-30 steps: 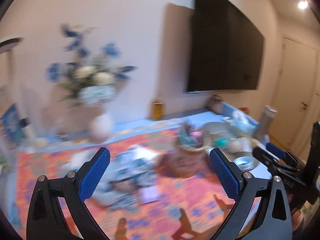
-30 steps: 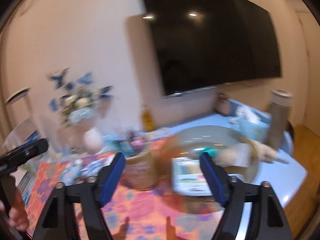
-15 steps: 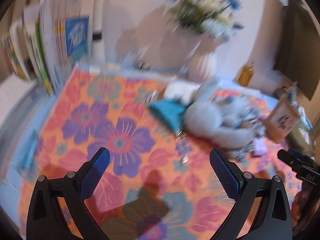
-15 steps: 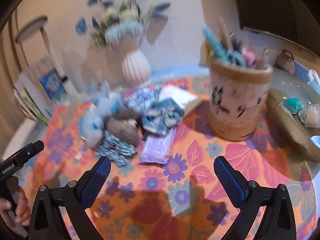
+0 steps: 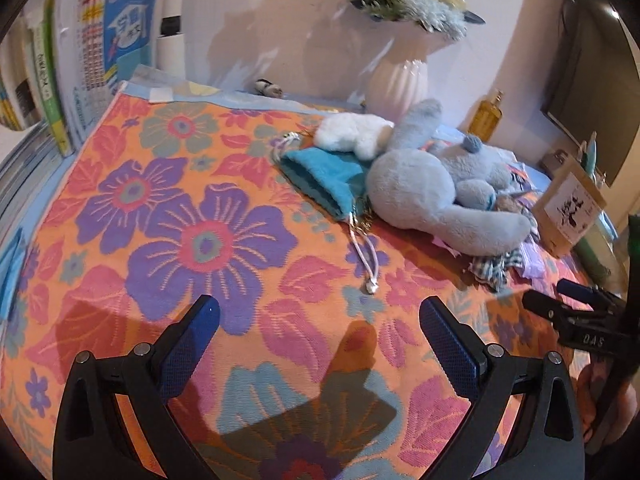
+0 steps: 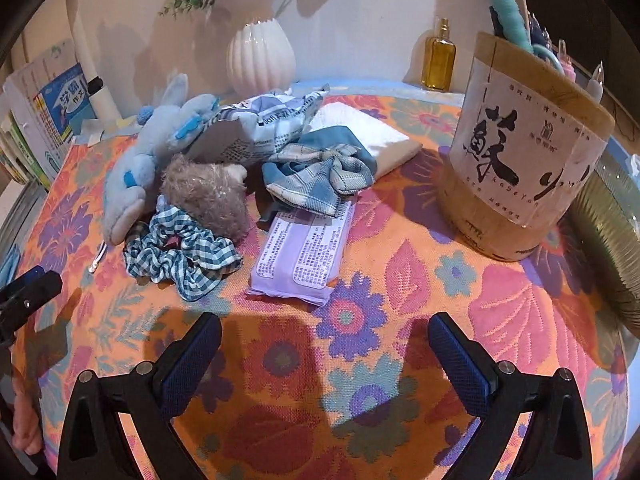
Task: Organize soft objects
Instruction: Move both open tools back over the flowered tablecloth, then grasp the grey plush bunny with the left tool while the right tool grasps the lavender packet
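A pile of soft things lies on the floral cloth (image 5: 208, 240). In the left wrist view a blue plush rabbit (image 5: 432, 188) lies beside a teal drawstring pouch (image 5: 320, 172) and a white plush (image 5: 352, 134). In the right wrist view the rabbit (image 6: 136, 172) sits by a brown fuzzy toy (image 6: 204, 196), a checked scrunchie (image 6: 180, 252), a plaid bow (image 6: 320, 176) and a purple tissue pack (image 6: 300, 256). My left gripper (image 5: 320, 328) is open and empty, short of the pouch. My right gripper (image 6: 324, 344) is open and empty, short of the tissue pack.
A white vase of flowers (image 6: 260, 56) and an amber bottle (image 6: 438, 58) stand at the back. A wooden pen holder (image 6: 520, 152) stands at the right, with a woven basket (image 6: 608, 240) beyond it. Books (image 5: 60, 72) stand at the left edge.
Both grippers have tilted down from the wall and TV towards the table and come closer to the pile. Both stay open.
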